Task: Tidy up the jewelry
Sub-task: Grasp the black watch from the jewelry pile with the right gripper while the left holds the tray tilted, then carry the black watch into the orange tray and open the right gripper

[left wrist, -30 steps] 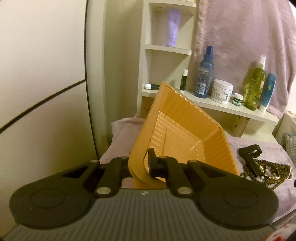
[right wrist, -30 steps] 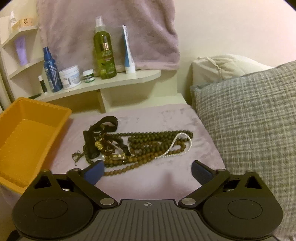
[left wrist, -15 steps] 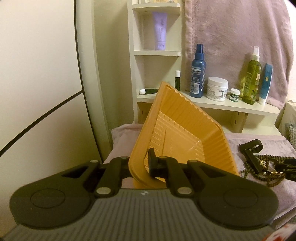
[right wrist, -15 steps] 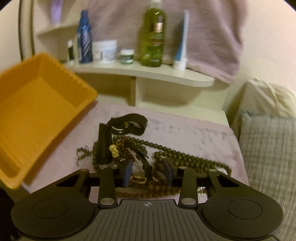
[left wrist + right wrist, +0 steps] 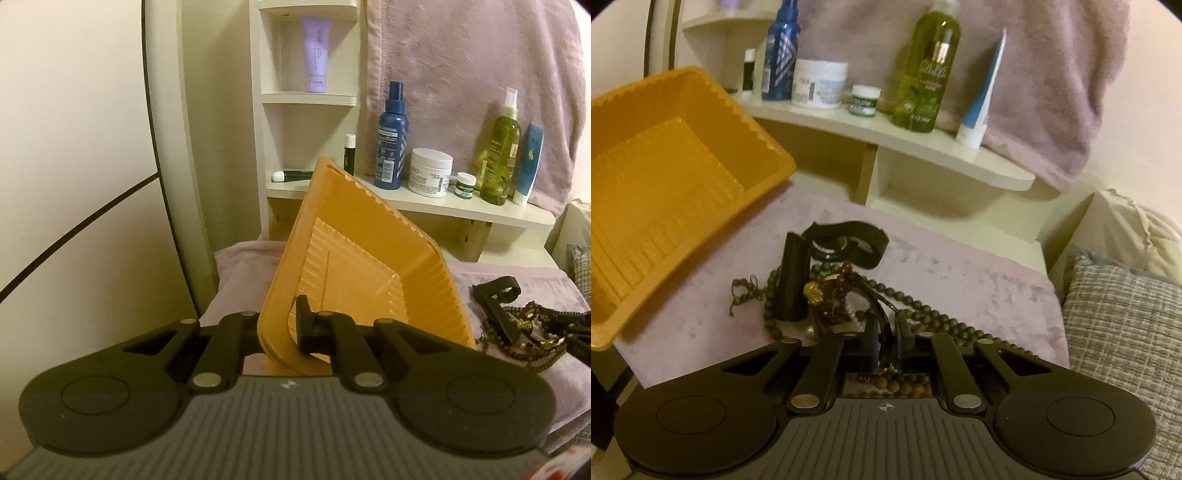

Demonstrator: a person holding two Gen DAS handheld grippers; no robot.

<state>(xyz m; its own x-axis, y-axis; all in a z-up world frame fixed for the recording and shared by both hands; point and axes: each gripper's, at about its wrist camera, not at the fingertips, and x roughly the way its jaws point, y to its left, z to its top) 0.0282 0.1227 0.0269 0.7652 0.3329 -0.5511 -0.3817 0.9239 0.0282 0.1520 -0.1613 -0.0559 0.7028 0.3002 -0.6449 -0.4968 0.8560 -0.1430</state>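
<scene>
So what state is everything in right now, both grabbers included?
Left gripper: shut on the orange tray's rim.
Orange tray: tilted up, empty.
Right gripper: jaws closing on a dark strand in the jewelry pile.
Jewelry pile: tangled, lying on the mauve cover.
Green spray bottle: upright on the shelf.
White jar: upright, lid on.

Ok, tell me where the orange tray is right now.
The orange tray is tipped up at the left end of the mauve bedcover, its near rim pinched in the left tool, with the jewelry pile just to its right below the shelf.
</scene>
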